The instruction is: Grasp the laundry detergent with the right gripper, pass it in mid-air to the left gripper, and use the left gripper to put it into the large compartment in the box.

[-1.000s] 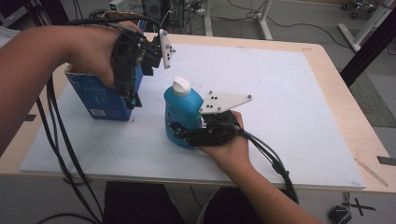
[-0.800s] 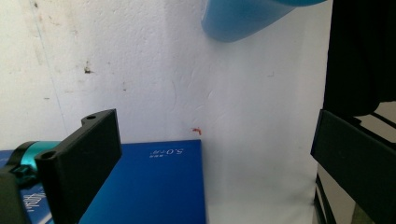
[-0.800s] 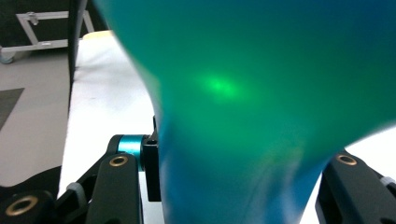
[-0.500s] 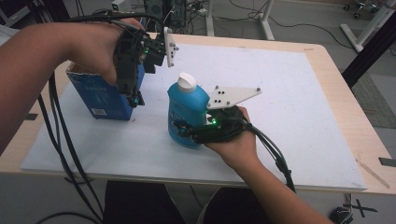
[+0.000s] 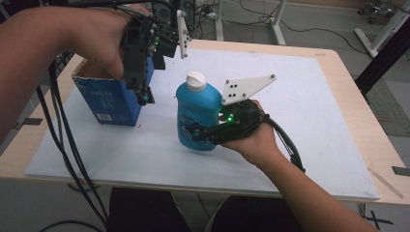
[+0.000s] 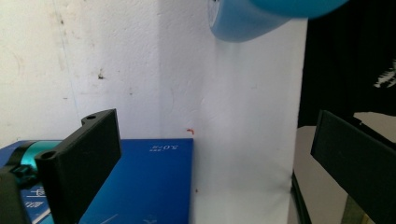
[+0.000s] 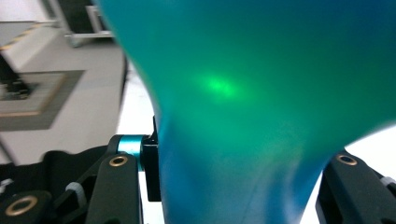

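Observation:
A blue bottle (image 5: 196, 113) with a white cap is held a little above the white mat, tilted slightly. My right gripper (image 5: 203, 136) is shut on its lower body from the near right; in the right gripper view the bottle (image 7: 261, 93) sits between both jaws of the gripper (image 7: 238, 196). A blue open-topped box (image 5: 109, 99) stands at the left. My left gripper (image 5: 144, 94) hangs against the box's right side, pointing down. In the left gripper view that gripper (image 6: 210, 158) is open with nothing between its jaws, above the box face (image 6: 149, 186) and below the bottle's base (image 6: 252, 18).
A white mat (image 5: 300, 111) covers most of the wooden table (image 5: 367, 116). Black cables (image 5: 63, 145) hang over the table's left edge. A dark post (image 5: 387, 48) stands off the right side. A thin strip (image 5: 385, 182) lies near the front right corner.
The right gripper has lifted the bottle a little and shifted it slightly right. The left gripper has risen somewhat beside the box.

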{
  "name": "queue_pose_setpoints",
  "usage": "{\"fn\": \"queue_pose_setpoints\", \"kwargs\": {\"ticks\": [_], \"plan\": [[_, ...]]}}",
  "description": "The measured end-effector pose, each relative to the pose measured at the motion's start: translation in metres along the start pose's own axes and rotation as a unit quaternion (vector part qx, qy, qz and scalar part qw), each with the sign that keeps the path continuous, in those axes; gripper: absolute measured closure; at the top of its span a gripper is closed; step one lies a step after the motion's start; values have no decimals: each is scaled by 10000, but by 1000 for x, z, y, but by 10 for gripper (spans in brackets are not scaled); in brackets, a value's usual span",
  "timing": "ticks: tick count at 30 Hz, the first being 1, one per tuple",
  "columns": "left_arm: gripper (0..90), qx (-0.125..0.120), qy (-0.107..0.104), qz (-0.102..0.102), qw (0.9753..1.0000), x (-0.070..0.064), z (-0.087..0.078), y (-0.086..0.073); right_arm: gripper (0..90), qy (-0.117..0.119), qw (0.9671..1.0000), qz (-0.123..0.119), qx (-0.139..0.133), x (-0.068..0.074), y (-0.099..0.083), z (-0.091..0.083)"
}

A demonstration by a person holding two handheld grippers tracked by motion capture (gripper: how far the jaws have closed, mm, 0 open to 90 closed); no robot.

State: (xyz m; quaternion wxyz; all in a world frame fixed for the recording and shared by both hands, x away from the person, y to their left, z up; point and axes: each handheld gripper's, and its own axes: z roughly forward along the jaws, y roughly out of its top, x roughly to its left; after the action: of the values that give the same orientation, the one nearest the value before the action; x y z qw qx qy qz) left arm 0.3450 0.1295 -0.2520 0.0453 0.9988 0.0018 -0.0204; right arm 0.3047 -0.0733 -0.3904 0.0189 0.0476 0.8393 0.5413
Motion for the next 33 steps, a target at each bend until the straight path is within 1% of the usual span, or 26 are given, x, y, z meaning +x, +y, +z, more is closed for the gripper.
{"fn": "queue_pose_setpoints", "kwargs": {"ticks": [1,3,6,7,8,11,14,16,18,19,24,33], "plan": [[17,-6,-23,-4,10000,-1,-2,2,462,133,9999,29,4,-1,0,0],[17,20,-19,-17,10000,-3,-3,4,462,376,9993,7,-13,-3,1,1],[17,62,-69,-97,9999,-6,-5,9,462,583,9983,-61,22,-5,4,3],[17,60,-90,-95,9999,-6,-5,10,463,657,9978,-108,48,-5,5,4],[17,66,-117,-115,9998,-8,-6,11,463,699,9974,-160,70,-5,6,5],[17,57,-187,-138,9997,-10,-7,15,462,850,9962,-210,41,-6,10,9],[17,45,-228,-143,9996,-12,-9,18,462,927,9953,-260,49,-8,14,12],[17,53,-243,-194,9995,-13,-10,19,462,984,9947,-289,58,-10,16,15],[17,48,-289,-314,9991,-13,-11,21,462,1017,9943,-304,49,-11,18,17],[17,34,-297,-340,9990,-13,-11,21,461,1028,9943,-295,38,-12,18,18],[17,1,-289,-313,9991,-14,-11,26,461,1095,9935,-301,25,-15,22,23],[17,-24,-263,-256,9993,-14,-10,34,461,1114,9933,-294,-7,-18,25,28]]}}
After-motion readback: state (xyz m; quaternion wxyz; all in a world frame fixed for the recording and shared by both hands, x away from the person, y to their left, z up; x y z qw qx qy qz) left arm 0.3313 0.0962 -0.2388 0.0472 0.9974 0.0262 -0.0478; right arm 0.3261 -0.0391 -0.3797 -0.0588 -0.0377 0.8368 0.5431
